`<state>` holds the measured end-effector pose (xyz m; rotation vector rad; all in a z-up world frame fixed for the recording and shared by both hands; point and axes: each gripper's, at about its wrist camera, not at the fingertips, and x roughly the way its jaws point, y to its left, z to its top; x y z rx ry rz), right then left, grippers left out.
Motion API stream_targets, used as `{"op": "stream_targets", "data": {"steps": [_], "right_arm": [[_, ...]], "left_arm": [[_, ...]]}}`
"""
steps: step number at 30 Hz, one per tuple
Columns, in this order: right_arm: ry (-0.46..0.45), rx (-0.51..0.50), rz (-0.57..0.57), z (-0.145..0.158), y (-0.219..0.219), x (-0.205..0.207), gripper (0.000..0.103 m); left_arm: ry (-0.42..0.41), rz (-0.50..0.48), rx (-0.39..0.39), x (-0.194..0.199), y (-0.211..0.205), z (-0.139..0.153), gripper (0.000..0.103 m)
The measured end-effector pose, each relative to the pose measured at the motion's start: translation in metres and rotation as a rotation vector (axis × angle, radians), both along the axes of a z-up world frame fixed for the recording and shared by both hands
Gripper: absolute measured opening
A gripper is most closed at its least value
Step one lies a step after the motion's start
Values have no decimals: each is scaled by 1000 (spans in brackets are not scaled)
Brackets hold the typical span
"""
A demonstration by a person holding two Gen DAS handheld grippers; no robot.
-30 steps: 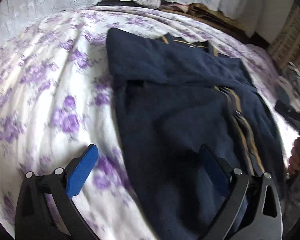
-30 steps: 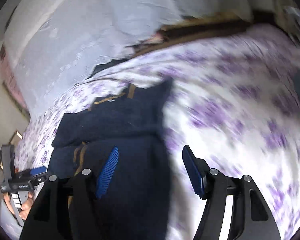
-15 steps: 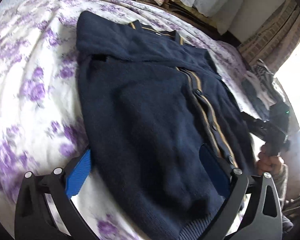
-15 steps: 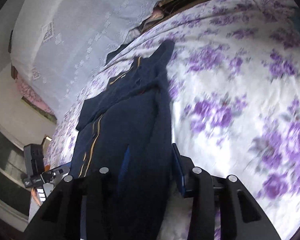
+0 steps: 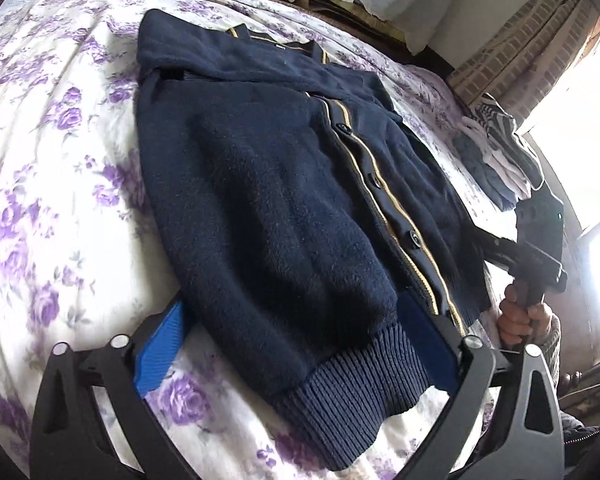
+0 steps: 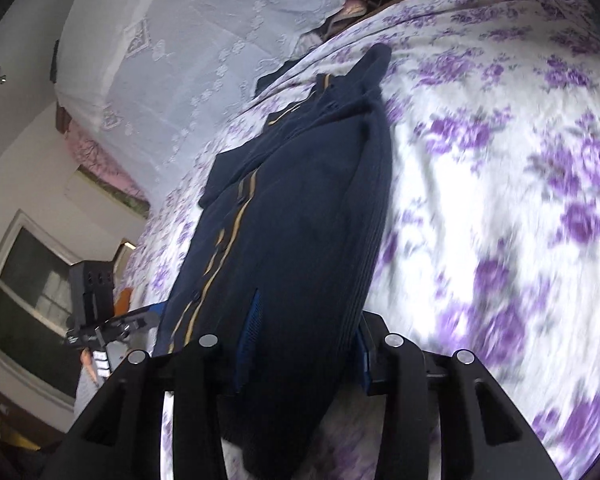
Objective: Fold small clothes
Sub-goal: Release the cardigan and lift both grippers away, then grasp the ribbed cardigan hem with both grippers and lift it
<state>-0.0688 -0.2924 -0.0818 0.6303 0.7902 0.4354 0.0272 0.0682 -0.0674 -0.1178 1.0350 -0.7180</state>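
Note:
A navy knit cardigan (image 5: 268, 200) with gold button trim lies on the purple-flowered bedspread (image 5: 52, 168), its sleeves folded across the chest. My left gripper (image 5: 292, 336) is open and straddles the cardigan's ribbed hem corner (image 5: 364, 384). My right gripper (image 6: 306, 340) is shut on the cardigan's (image 6: 292, 240) other bottom edge, with the cloth pinched between the blue pads (image 6: 249, 332). The right gripper also shows in the left wrist view (image 5: 536, 252), held in a hand at the cardigan's right edge.
A pile of folded clothes (image 5: 496, 160) sits on the bed at the right. A white lace cover (image 6: 204, 40) hangs at the bed's head. A window (image 6: 24, 296) and wall stand at the left.
My right gripper closed on the cardigan's edge. My left gripper slid down the cardigan to its ribbed hem, still open.

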Motion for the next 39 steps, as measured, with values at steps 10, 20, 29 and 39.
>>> {"op": "stream_targets", "data": {"steps": [10,20,29,39], "right_arm": [[3,-89,16,3,20,-8,31],[5,-133,27,3,30,-11,12],[-83,-24,0,25,15,-13,9],[-107,15,-9,53,7,10,8]], "left_arm": [[-24,9,37,-4,-6,0,83],[-33,-10,57,-12,-7,-1,68],[-3,47,11,5,11,8,16],[-132,75,-67,18,12,57,10]]}}
